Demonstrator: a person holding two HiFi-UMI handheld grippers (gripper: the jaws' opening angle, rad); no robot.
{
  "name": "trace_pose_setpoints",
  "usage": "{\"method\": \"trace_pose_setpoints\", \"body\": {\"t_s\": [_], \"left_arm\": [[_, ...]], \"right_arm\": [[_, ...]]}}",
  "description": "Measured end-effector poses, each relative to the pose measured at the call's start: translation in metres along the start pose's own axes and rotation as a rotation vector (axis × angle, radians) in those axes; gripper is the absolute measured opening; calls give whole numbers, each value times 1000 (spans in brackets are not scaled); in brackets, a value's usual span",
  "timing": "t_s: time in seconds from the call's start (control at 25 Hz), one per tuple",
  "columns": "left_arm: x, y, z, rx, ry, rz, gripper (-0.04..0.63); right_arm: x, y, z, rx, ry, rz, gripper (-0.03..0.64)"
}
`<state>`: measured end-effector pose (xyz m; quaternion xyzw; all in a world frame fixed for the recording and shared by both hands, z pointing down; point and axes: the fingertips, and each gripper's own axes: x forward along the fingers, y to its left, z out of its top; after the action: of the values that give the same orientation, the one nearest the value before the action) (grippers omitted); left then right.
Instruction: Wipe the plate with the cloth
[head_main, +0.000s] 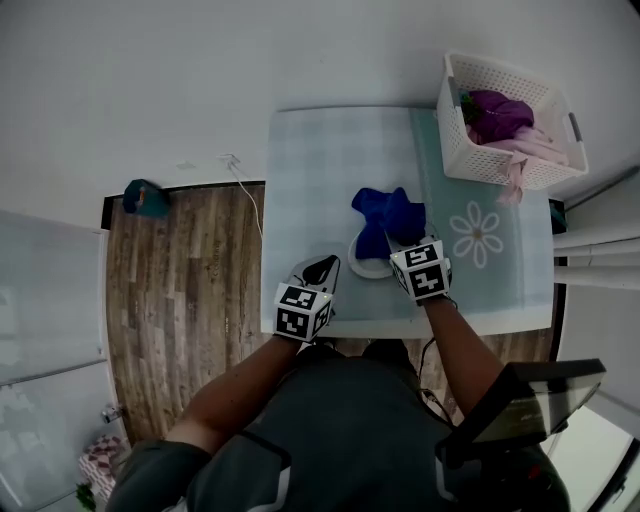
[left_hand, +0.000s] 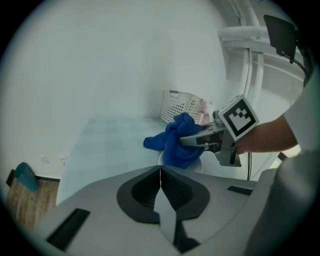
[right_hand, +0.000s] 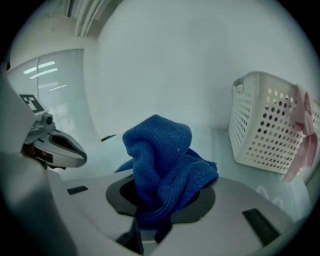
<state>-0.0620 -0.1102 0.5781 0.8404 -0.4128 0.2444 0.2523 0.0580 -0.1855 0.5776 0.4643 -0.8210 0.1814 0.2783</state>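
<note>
A blue cloth (head_main: 388, 214) hangs bunched over a white plate (head_main: 366, 267) near the table's front edge. My right gripper (head_main: 402, 240) is shut on the cloth, and folds of the blue cloth (right_hand: 161, 165) spill out of its jaws. The cloth hides most of the plate; only a sliver of the plate (left_hand: 199, 166) shows in the left gripper view. My left gripper (head_main: 322, 268) is just left of the plate at the front edge. Its jaws are shut with nothing between them, and it touches neither plate nor cloth.
A white perforated basket (head_main: 508, 125) with purple and pink cloths stands at the table's back right corner. The pale table (head_main: 320, 170) has a daisy print (head_main: 477, 233) right of the plate. Wooden floor (head_main: 180, 300) lies to the left, below the table edge.
</note>
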Motion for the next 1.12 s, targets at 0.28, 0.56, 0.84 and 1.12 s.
{"method": "trace_pose_setpoints", "body": {"t_s": [0.28,0.56,0.84,1.12], "left_arm": [[-2,-2,-8,12,19,0,11],[-11,-6,-2,32,-9,-28,11],[-37,2,21,24,-105,-46,11],[-81,-3,67,80,-257,-125,9]], "right_arm": [[-30,-21,-47,110,35,-34,121],[-69,-20,-61,170,-14,-65,121],[-116,-17,-35,305,-139,-107,121],[-182,-7,7,336,-297,-201,121]]}}
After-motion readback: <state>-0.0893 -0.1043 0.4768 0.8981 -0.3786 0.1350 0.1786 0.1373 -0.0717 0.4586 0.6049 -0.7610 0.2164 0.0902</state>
